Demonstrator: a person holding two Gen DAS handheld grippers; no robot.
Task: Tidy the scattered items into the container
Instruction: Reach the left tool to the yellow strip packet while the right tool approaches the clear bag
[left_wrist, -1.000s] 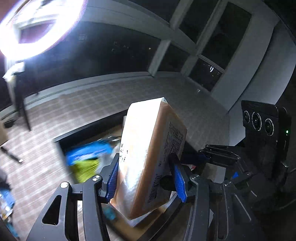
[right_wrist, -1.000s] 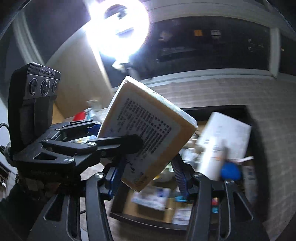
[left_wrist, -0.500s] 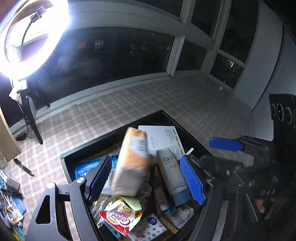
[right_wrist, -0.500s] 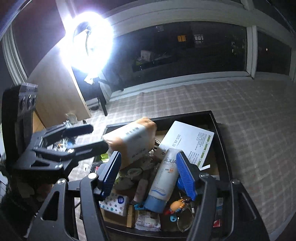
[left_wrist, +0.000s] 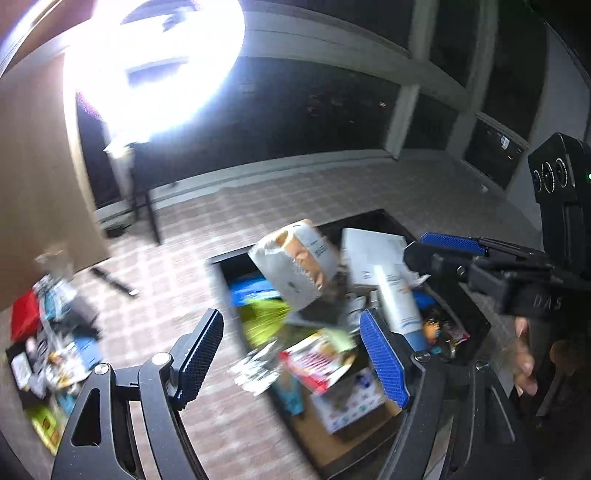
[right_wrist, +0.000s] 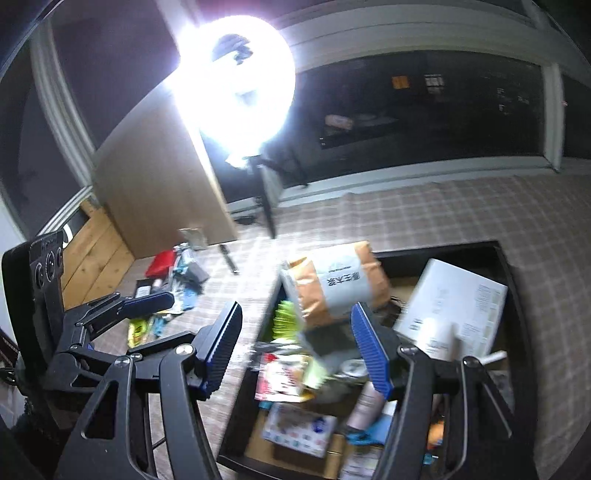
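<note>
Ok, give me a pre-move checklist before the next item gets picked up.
1. Left gripper empty, jaws apart: ok.
2. Right gripper empty, jaws apart: ok.
3. Orange-and-white packet inside the black container: ok, lying tilted on the pile.
4. Packet settled, will not slide out: cannot tell, picture blurred.
5. Scattered items left on the checked floor: not ok, still to tidy.
6. Room left in container: cannot tell, heaped high.

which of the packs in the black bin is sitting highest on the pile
The orange-and-white paper-wrapped pack, tilted atop the heap near the bin's far-left corner. The red snack pouch and patterned tissue box lie lower.
</note>
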